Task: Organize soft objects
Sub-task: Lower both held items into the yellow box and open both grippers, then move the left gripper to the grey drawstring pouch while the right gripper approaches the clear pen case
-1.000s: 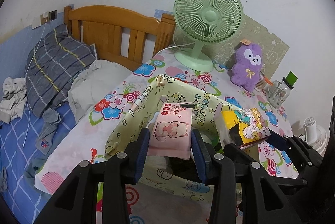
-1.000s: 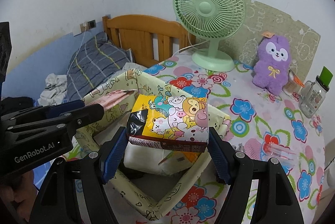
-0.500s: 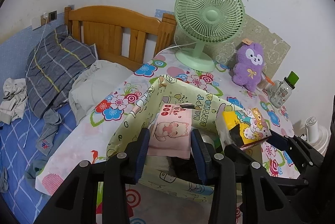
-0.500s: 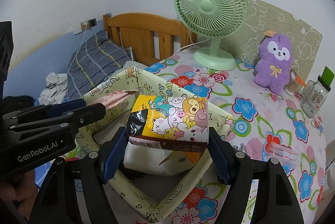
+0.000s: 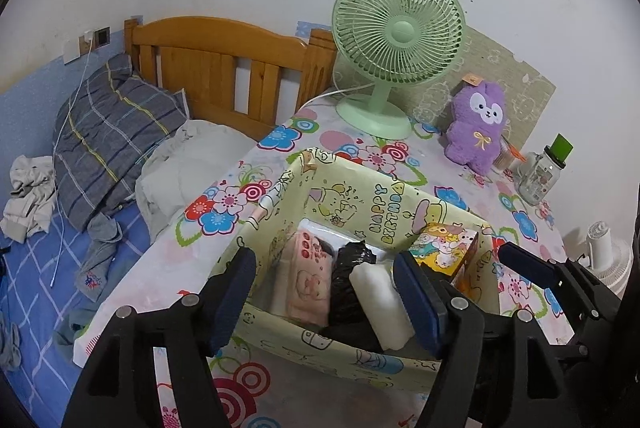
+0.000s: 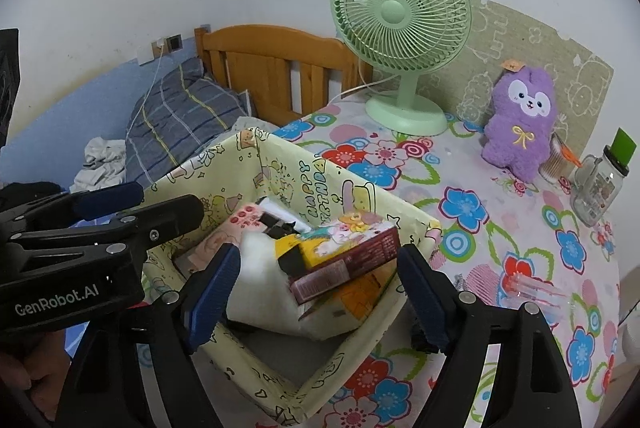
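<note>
At the left, beyond the counter's edge, the bed with its blue checked sheet [image 5: 28, 312] and grey plaid pillow [image 5: 108, 132] plays no part. On the flower-printed cloth of the counter [image 5: 248, 196], near its front edge, stands the pale yellow fabric bin printed "Happy Birthday" [image 5: 360, 204]. The left gripper [image 5: 324, 296] hangs over it with its jaws opening and nothing between the pads. The pink soft tissue pack with the cartoon face [image 5: 308, 280], which it was pinching a second ago, now lies down inside the bin at the left side, next to a crumpled black bag [image 5: 350, 280] and a white soft pack [image 5: 380, 304].

Further right, the right gripper [image 6: 320, 292] is opening too. The yellow cartoon-printed tissue pack [image 6: 344, 252], clamped square between its pads half a second ago, has dropped and tipped; it now leans tilted on the packs at the bin's right end, clear of both pads.

So both soft packs have just been let go into the bin, and that part of the tidying looks done. The purple plush rabbit [image 6: 520, 124] sits at the counter's back edge, right of the green desk fan [image 6: 400, 28], well apart from the bin. To my eye it is the soft thing left to collect.
</note>
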The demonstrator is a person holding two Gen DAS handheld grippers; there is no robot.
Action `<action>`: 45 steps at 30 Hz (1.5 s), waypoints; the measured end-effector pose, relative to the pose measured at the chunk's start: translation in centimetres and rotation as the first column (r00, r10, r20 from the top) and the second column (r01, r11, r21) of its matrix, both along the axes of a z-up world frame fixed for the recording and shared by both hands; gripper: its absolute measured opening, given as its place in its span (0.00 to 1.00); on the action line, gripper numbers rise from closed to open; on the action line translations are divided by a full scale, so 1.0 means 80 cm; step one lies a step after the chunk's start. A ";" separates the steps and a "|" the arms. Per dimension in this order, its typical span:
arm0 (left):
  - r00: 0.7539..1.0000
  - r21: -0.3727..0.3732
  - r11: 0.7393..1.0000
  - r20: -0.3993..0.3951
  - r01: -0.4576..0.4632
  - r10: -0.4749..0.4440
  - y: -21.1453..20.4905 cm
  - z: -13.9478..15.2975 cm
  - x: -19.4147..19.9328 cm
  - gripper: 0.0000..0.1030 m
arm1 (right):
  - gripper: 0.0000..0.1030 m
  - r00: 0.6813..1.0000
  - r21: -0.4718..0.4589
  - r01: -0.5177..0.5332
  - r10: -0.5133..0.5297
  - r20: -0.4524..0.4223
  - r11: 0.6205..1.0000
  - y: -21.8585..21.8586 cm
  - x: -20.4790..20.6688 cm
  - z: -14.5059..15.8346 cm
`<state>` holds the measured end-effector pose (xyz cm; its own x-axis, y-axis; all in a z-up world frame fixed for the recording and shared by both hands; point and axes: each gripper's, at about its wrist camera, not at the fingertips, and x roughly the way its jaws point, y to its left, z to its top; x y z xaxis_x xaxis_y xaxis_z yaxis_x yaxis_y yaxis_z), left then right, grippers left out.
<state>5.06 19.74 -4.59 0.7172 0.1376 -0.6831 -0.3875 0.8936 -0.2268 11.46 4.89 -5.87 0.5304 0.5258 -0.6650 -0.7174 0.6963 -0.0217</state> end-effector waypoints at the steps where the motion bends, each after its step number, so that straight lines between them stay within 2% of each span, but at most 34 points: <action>1: 1.000 0.001 1.000 0.000 0.002 -0.002 -0.001 0.000 0.000 0.71 | 0.81 1.000 -0.002 0.002 -0.002 0.002 1.000 0.000 0.000 0.000; 23: 0.998 0.037 0.998 0.026 0.050 -0.051 -0.044 0.016 -0.003 0.71 | 0.81 0.998 0.028 0.056 -0.056 0.022 0.998 -0.048 -0.006 0.015; 45: 0.982 0.074 0.980 0.016 0.185 -0.187 -0.149 0.017 0.036 0.73 | 0.81 0.986 0.063 0.166 -0.168 0.021 0.984 -0.153 0.006 0.016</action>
<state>7.92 7.81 -3.23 0.7501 0.0485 -0.6596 -0.2082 0.9639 -0.1659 11.94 -7.32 -4.57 0.6310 0.4676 -0.6191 -0.5906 0.8070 0.0075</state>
